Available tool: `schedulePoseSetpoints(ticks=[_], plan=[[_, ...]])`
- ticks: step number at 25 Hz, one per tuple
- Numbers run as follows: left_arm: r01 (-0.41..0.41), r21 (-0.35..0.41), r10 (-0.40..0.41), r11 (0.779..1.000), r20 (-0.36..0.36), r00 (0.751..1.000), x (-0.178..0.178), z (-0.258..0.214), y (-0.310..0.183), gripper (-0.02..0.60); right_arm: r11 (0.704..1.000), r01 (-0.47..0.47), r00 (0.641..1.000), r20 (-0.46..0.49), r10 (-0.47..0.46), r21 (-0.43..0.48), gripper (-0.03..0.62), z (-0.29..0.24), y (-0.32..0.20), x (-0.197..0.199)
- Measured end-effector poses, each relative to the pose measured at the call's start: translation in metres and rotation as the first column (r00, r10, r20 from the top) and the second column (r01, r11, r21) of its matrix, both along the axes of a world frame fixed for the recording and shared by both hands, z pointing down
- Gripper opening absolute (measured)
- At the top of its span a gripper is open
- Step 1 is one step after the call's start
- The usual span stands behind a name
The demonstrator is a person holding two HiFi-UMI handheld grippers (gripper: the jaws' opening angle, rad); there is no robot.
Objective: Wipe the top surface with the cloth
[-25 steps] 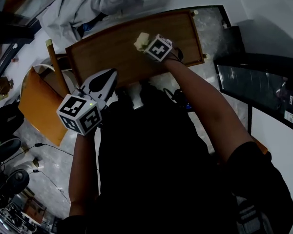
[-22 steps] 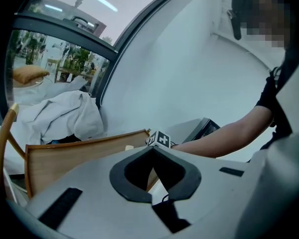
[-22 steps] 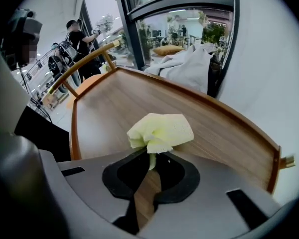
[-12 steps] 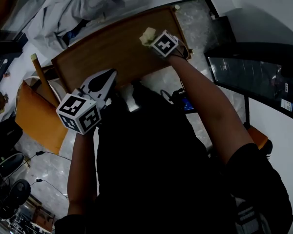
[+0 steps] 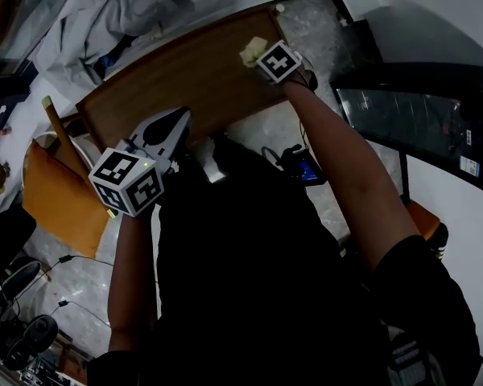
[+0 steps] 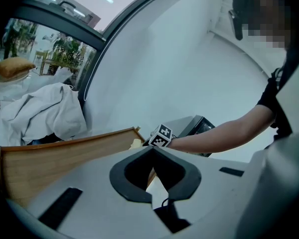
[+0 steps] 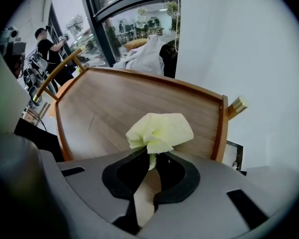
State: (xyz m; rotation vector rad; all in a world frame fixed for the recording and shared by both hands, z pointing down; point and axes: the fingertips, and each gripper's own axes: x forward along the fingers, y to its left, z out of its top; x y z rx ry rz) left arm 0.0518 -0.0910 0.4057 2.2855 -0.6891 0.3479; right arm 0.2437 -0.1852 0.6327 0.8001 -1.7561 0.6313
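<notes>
Wood first: the table top (image 7: 104, 108) is a brown plank surface with a raised rim, and the right gripper view looks straight down its length. The cloth (image 7: 159, 131) is a pale yellow wad, and the right gripper (image 7: 150, 156) has its jaws pinched onto a lower fold of it, so the rest puffs out in front of the tips. It sits low over the wood near the right end of the top, close to the rim and the brass corner knob (image 7: 237, 104). I can't say for sure from here whether it's pressed flat on the surface.

Compared with a second ago, the cloth has slid along the top. It was around the middle of the far side and now it's much nearer that right-hand corner, with the arm stretched out further.

The left gripper (image 6: 153, 147) has barely moved. It's still parked at the near edge of the table top, jaws closed tip to tip with nothing in them, well apart from the cloth.

Beyond the far edge there's a heap of pale grey fabric (image 5: 105, 14), and an orange chair (image 5: 52, 195) stands off to the left.
</notes>
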Motion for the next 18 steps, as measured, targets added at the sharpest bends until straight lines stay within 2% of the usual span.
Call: schedulePoseSetpoints(ticks=[6, 13, 18], plan=[[0.006, -0.001, -0.006, 1.0, -0.009, 1.0, 0.002, 0.002, -0.001, 0.009, 0.998, -0.05, 0.998, -0.045, 0.048, -0.047, 0.048, 0.001, 0.004, 0.025], [0.019, 0.004, -0.018, 1.0, -0.021, 1.0, 0.0, 0.001, 0.0, 0.009, 0.998, -0.068, 0.988, -0.138, 0.066, -0.013, 0.049, -0.003, -0.006, 0.047], [0.055, 0.017, -0.054, 0.998, -0.017, 0.998, -0.025, -0.006, 0.004, 0.009, 0.996, -0.086, 0.974, -0.21, 0.082, -0.007, 0.048, -0.005, -0.006, 0.062]])
